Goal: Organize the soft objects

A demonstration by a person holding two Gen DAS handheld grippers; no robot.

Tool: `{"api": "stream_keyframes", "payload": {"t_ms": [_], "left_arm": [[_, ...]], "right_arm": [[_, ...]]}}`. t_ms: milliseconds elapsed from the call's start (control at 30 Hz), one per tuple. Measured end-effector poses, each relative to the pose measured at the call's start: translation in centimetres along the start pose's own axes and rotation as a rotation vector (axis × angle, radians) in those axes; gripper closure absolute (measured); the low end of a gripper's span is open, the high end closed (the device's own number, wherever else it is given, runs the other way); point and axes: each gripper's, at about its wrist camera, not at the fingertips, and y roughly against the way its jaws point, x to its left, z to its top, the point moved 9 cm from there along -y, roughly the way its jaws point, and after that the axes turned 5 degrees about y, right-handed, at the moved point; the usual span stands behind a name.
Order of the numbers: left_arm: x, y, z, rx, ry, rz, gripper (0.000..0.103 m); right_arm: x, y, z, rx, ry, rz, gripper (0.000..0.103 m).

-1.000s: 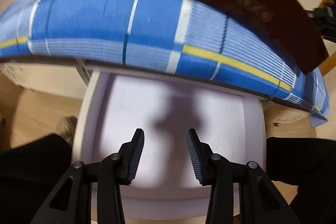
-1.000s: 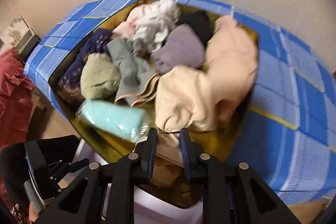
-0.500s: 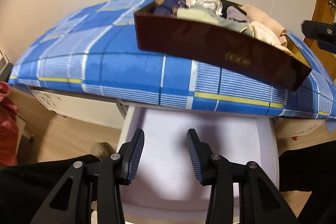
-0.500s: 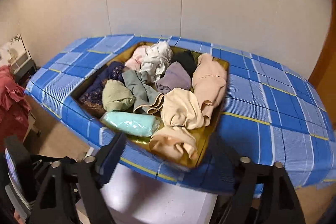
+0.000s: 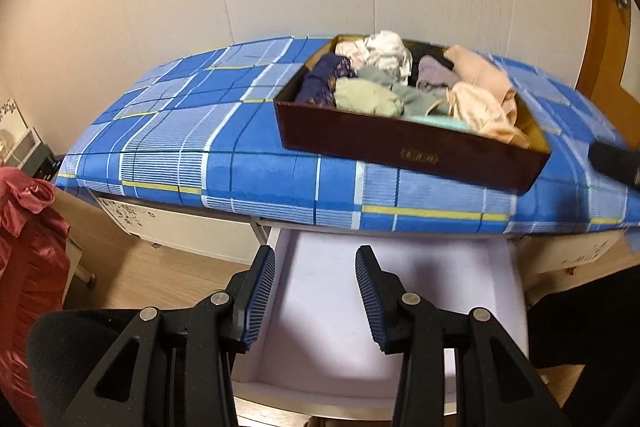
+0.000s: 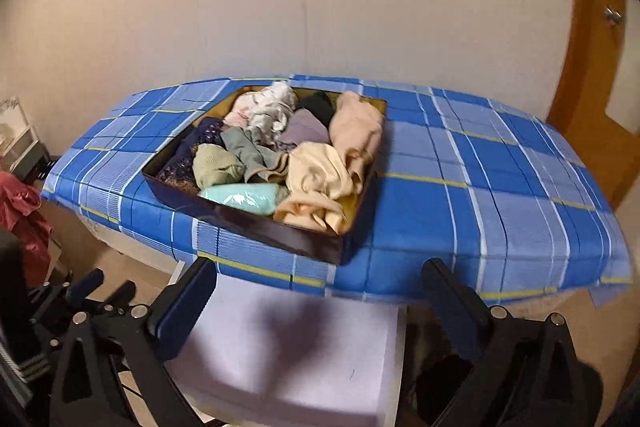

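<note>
A dark brown box [image 5: 416, 151] [image 6: 256, 223] sits on the blue plaid tablecloth [image 5: 192, 131] [image 6: 480, 195]. It is full of several soft garments: cream ones [image 6: 320, 171], a mint roll [image 6: 240, 198], an olive one [image 6: 216, 165], a white one [image 6: 272, 107], a lilac one [image 6: 304, 129] and a navy one [image 5: 324, 83]. My left gripper [image 5: 316, 301] is open and empty over a pale lilac drawer [image 5: 320, 339], in front of the table. My right gripper [image 6: 320, 303] is wide open and empty above the same drawer [image 6: 288, 347], short of the box.
A red cloth heap [image 5: 28, 267] [image 6: 20, 211] lies at the left on the wooden floor. The wall stands behind the table. A wooden door [image 6: 592, 75] is at the right. A person's dark-clothed legs [image 5: 580, 319] flank the drawer.
Both grippers have drawn back and up from the box toward the drawer. The right gripper went from nearly shut close over the garments to wide open. The left gripper's opening is unchanged.
</note>
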Motion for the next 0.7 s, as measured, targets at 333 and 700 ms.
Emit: {"api": "stream_keyframes", "payload": {"t_ms": [333, 700], "left_arm": [[-0.9, 4.6, 1.0, -0.061, -0.039, 0.021, 0.061], [-1.1, 7.0, 0.8, -0.082, -0.025, -0.004, 0.061]], "right_arm": [[0.6, 3.5, -1.8, -0.039, 0.027, -0.063, 0.000], [1.1, 4.8, -3.9, 0.000, 0.013, -0.081, 0.000]]}}
